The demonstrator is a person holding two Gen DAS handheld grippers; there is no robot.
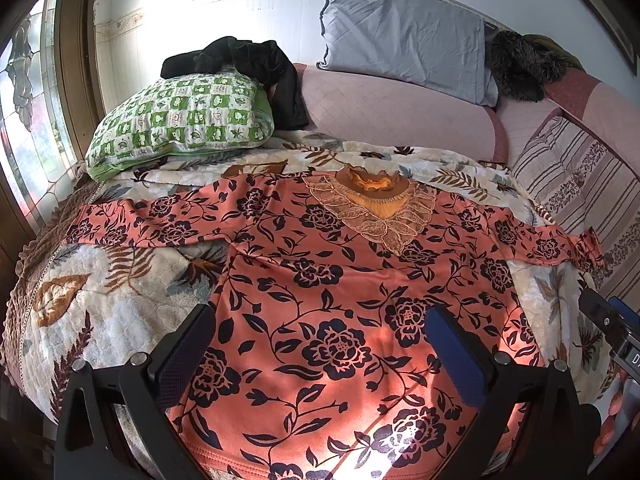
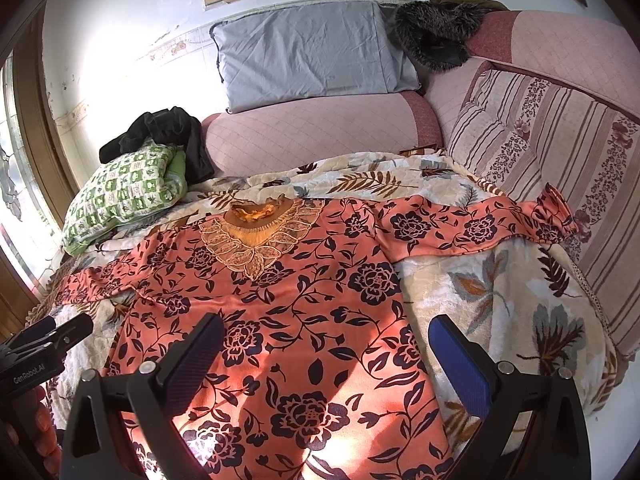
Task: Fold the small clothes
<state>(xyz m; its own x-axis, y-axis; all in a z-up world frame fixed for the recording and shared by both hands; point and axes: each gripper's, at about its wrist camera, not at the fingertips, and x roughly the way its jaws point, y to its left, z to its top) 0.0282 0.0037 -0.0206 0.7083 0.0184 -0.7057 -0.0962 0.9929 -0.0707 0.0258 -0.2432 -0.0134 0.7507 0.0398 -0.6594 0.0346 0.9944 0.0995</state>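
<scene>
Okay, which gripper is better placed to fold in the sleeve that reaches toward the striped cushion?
Probably the right gripper: the sleeve lies on its side, past the shirt's edge. The left gripper hangs over the shirt's other half.

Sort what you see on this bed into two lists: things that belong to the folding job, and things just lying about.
Belongs to the job:
orange floral top, spread flat, sleeves out
left gripper, open
right gripper, open

Just lying about:
green checked pillow
black garment
grey pillow
dark furry item
leaf-print blanket
</scene>
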